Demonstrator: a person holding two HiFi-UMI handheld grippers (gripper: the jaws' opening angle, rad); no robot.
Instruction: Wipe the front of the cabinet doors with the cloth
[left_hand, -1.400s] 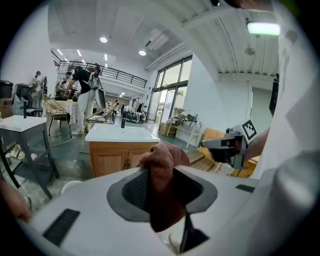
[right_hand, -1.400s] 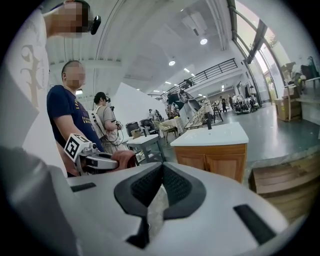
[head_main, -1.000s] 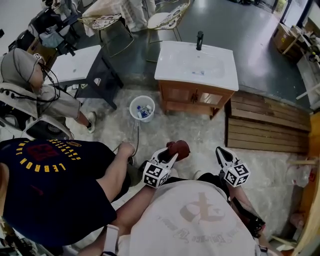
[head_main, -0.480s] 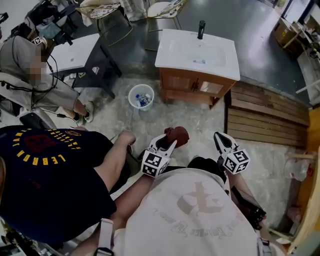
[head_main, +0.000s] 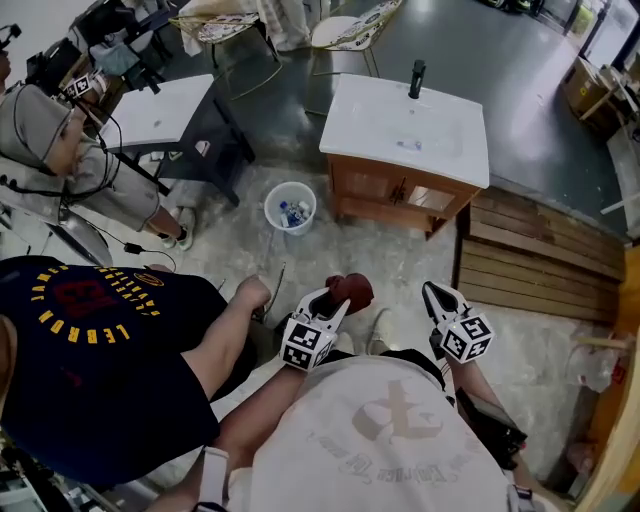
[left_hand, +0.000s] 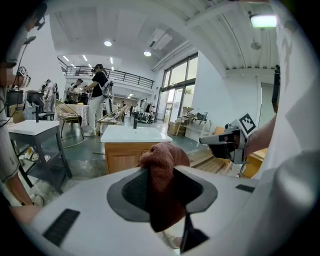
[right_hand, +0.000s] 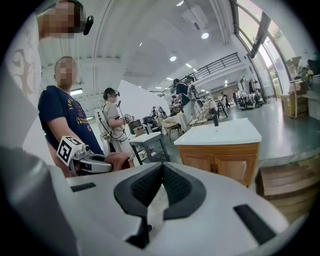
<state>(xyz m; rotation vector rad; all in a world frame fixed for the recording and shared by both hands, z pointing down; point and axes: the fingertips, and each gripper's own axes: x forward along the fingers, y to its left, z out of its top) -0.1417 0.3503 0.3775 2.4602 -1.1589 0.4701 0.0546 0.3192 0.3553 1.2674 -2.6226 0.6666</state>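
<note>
Cloth (left_hand: 162, 157) like this is soft and light, I think. It bends and flops, so it will not break, and it should not slip much on the rough pads. A good place to hold it is the middle of the bunch, with a fat part sticking out in front to rub the wood. It is held that way now. The cloth is dark red-brown and fuzzy, like a small towel. It is scrunched into a lump, not spread flat. The lump pokes out past the jaw tips and a tail hangs down below.

At the far left, a person in a dark shirt (head_main: 90, 370) stands just beside. Next comes the left hand-held gripper (left_hand: 161, 192). Its jaws squeeze the cloth, one on each side. To the right is the right hand-held gripper (right_hand: 161, 182). Its jaws are pressed together and nothing is between them.

The cabinet doors (head_main: 395, 192) are well apart from both, across the floor. They are brown wood, under a white sink top (head_main: 410, 130) with a black tap (head_main: 416, 78). A small white bucket (head_main: 290, 212) stands just left of the cabinet, and wooden planks (head_main: 530, 260) lie to its right. The cloth does not touch the doors, so I think wiping has not started and the first job is to get close.
</note>
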